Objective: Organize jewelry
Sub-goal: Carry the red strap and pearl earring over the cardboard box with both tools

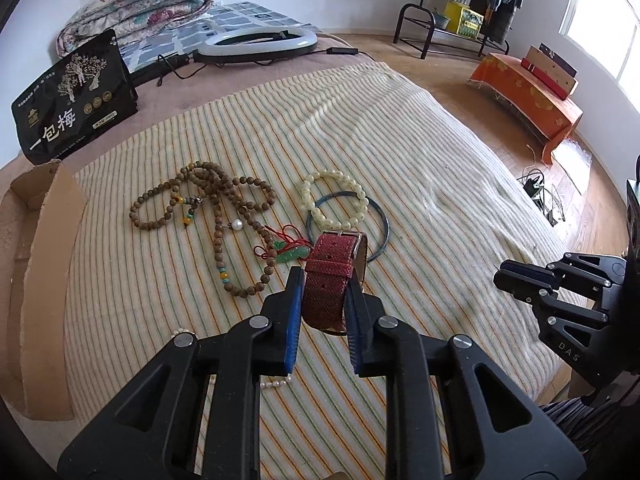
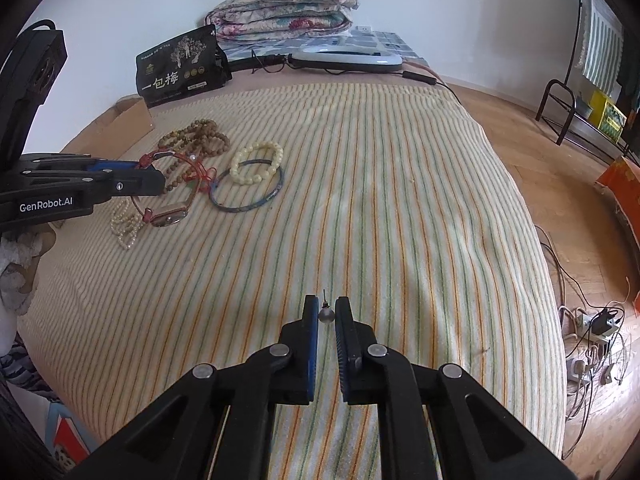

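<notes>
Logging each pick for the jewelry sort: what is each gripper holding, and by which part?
Left gripper clamps the red watch by its strap. Right gripper pinches a small silver bead on a pin.

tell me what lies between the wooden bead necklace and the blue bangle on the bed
In the left wrist view, a green pendant on red cord lies between the wooden bead necklace and the blue bangle.

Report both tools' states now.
Left tool: closed on the red watch strap.
Right tool: closed on a small bead earring.
</notes>
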Motion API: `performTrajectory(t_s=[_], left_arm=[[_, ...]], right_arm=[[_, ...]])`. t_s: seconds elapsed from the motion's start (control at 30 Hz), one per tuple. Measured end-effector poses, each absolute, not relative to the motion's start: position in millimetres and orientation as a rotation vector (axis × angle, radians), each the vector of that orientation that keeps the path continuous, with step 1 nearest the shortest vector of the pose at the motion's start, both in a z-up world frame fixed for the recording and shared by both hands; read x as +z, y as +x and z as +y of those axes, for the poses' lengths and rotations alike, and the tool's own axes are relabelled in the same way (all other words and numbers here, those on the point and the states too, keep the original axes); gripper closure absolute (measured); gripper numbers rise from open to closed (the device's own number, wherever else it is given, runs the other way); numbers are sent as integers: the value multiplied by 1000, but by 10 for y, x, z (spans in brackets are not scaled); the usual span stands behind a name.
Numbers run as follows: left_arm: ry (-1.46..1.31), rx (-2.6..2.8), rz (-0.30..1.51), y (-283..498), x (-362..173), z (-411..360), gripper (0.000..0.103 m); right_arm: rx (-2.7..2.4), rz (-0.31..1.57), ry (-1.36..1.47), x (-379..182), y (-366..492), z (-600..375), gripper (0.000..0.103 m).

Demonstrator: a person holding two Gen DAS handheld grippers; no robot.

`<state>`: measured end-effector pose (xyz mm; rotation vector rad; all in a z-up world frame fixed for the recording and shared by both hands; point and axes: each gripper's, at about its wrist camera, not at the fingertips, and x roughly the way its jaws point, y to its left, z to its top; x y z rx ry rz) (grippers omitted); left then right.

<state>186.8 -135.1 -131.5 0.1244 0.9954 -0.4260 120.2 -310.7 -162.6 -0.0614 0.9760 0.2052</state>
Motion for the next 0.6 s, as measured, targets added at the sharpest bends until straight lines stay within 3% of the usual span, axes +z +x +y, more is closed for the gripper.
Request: performTrajectory(t_s=[0.6], left_arm=[[-5, -299, 885, 1851, -781, -573, 85]], right_arm=[[290, 856, -71, -1053, 1364, -2541, 97]])
